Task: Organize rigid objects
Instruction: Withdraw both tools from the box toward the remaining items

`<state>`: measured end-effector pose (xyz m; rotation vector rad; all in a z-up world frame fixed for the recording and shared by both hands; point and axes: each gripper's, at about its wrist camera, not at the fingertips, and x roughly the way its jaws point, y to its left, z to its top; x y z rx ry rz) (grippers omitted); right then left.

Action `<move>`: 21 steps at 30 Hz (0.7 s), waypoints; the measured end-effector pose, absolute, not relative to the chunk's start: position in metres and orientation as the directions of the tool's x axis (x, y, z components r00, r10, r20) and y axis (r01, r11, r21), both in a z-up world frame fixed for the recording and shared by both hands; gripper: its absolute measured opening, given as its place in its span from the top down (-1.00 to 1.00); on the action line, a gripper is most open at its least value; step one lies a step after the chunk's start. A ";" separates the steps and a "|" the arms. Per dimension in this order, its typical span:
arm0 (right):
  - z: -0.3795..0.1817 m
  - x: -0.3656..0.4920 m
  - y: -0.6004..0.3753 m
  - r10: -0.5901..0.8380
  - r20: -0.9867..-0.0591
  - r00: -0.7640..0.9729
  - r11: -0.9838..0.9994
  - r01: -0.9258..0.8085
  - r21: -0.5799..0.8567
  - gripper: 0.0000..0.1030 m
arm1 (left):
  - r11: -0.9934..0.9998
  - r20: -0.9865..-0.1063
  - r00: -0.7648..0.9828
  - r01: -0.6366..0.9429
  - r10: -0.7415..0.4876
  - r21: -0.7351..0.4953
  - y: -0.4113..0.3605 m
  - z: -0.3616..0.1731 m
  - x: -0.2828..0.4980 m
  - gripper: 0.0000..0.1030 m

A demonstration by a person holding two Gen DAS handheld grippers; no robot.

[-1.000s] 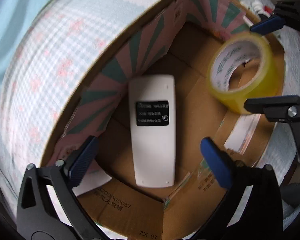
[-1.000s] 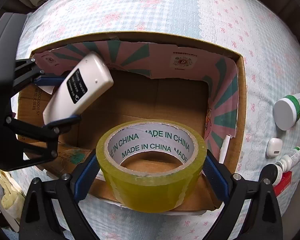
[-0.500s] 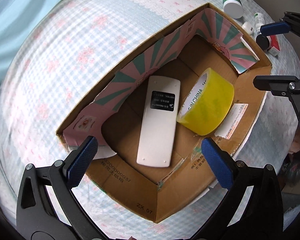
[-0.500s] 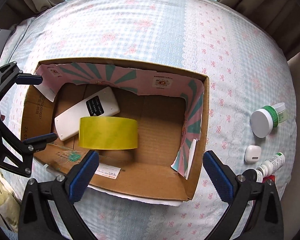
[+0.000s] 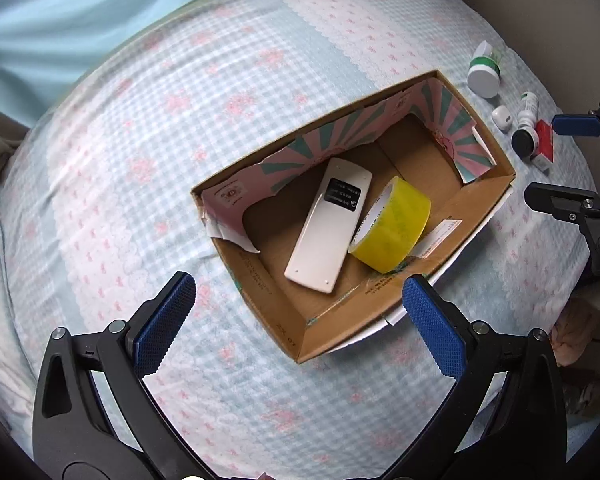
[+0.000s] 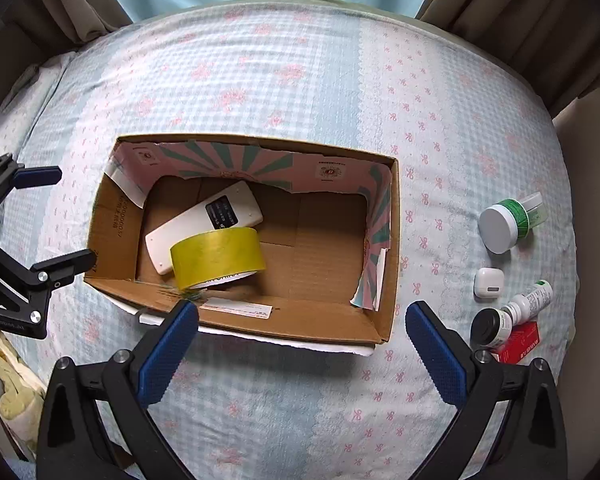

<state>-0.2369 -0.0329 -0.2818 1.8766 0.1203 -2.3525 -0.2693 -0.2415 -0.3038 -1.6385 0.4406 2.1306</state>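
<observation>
— How stand the claws?
— I see my left gripper (image 5: 298, 312) and right gripper (image 6: 302, 332) both wide open, holding nothing, above the bed.
— And the objects?
— The tape roll (image 6: 217, 257) leans against the white remote (image 6: 204, 226) inside the cardboard box (image 6: 324, 322), just ahead of both grippers.

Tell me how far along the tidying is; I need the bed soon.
Done: the white remote and yellow tape roll lie in the cardboard box. In hand: nothing; left tongs and right tongs are open. Left: the jar, earbud case, two small bottles and red box on the bedspread.
</observation>
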 end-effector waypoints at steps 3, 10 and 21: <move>-0.259 -0.227 -0.030 -0.051 -0.964 -0.262 -0.994 0.104 0.024 -1.00 | -0.894 -0.957 -0.254 -0.448 0.142 -0.014 -0.251 -0.279 -0.255 -1.00; -0.211 -0.199 -0.024 -0.045 -0.942 -0.333 -0.998 0.055 0.028 -1.00 | -0.946 -0.928 -0.342 -0.323 0.150 -0.034 -0.260 -0.225 -0.215 -1.00; -0.174 -0.148 0.049 0.011 -0.924 -0.383 -0.999 -0.049 0.009 -1.00 | -0.956 -0.894 -0.403 -0.282 0.196 -0.082 -0.222 -0.178 -0.158 -1.00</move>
